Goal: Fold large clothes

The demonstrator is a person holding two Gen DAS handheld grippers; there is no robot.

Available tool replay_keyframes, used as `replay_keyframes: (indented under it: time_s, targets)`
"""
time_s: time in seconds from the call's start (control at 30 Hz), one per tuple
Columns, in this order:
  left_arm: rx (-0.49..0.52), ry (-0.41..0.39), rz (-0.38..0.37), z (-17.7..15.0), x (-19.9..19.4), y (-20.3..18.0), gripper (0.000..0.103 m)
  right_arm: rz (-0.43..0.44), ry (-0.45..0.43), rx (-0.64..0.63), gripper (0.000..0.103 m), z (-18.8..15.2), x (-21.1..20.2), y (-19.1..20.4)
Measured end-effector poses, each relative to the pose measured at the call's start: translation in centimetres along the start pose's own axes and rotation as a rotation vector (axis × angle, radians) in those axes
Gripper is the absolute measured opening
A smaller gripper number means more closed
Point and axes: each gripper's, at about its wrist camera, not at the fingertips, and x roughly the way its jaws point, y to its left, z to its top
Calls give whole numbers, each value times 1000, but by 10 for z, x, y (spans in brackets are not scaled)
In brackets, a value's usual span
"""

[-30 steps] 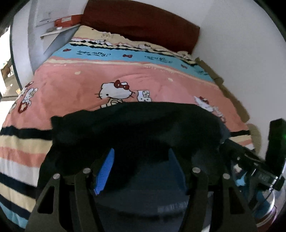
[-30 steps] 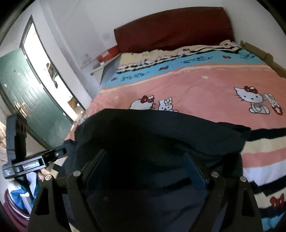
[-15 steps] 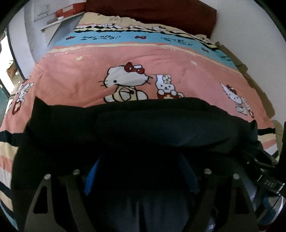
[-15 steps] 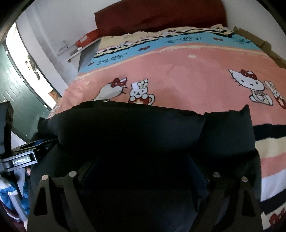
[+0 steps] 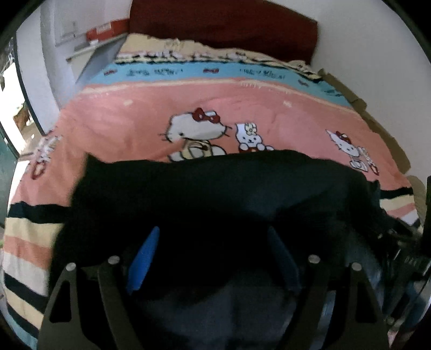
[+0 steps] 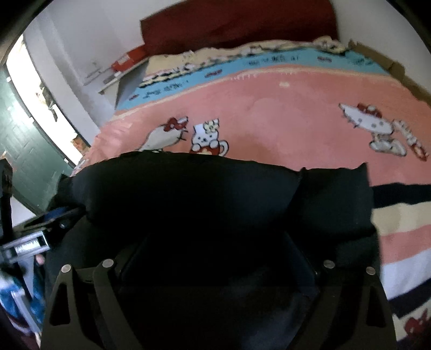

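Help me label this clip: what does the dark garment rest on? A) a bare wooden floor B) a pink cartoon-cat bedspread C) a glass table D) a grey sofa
B: the dark garment lies across the pink bedspread printed with cartoon cats.

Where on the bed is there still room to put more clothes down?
The pink band of the bedspread lies bare, between the black garment and the blue stripe near the red headboard. The near end is crowded: the garment and both grippers fill it.
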Motion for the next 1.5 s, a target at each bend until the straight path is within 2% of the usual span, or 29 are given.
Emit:
replay_keyframes:
  time_s: [0.17, 0.37, 0.43, 0.53, 0.63, 0.7, 0.8, 0.83, 0.97, 1.03, 1.17, 1.27, 1.33, 1.43, 1.5]
  targets:
    - [-44, 58, 59, -27, -3, 46, 81, 6, 20, -4, 90, -24, -21, -14]
    - [-133, 65, 108, -44, -28, 102, 81, -93, 50, 36, 90, -49, -42, -53]
    - [-163, 21, 55, -49, -49, 121, 81, -124, 47, 60, 90, -52, -53, -67]
    - [-192, -22, -22, -54, -70, 138, 81, -97, 5, 136, 95, -58, -75, -92]
    - [-240, 4, -113, -62, -72, 157, 81, -45, 10, 176, 101, -64, -81, -105]
    - [-255, 49, -151, -68, -61, 163, 81, -6, 47, 176, 102, -70, -75, -109]
    - [-271, 126, -142, -82, -34, 169, 81, 19, 111, 180, 102, -81, -56, -114]
    - [-289, 143, -180, -87, -24, 173, 82, 42, 120, 198, 102, -84, -49, -119]
    - [-368, 150, -246, -99, 1, 189, 100, 192, 182, 304, 102, -94, -18, -138]
    - [-396, 160, -285, -103, 15, 194, 103, 269, 217, 337, 102, -98, 0, -144]
    - [-399, 168, -402, -114, 33, 190, 103, 385, 254, 372, 103, -106, 27, -150]
    - [-409, 149, -476, -121, 35, 184, 103, 446, 248, 377, 103, -111, 35, -151]
    - [-414, 135, -537, -125, 34, 174, 103, 454, 222, 366, 102, -113, 36, -149]
    - [-428, 74, -579, -131, 27, 159, 101, 432, 194, 301, 102, -113, 35, -138]
    - [-418, 45, -627, -135, 18, 145, 88, 410, 204, 255, 102, -108, 36, -131]
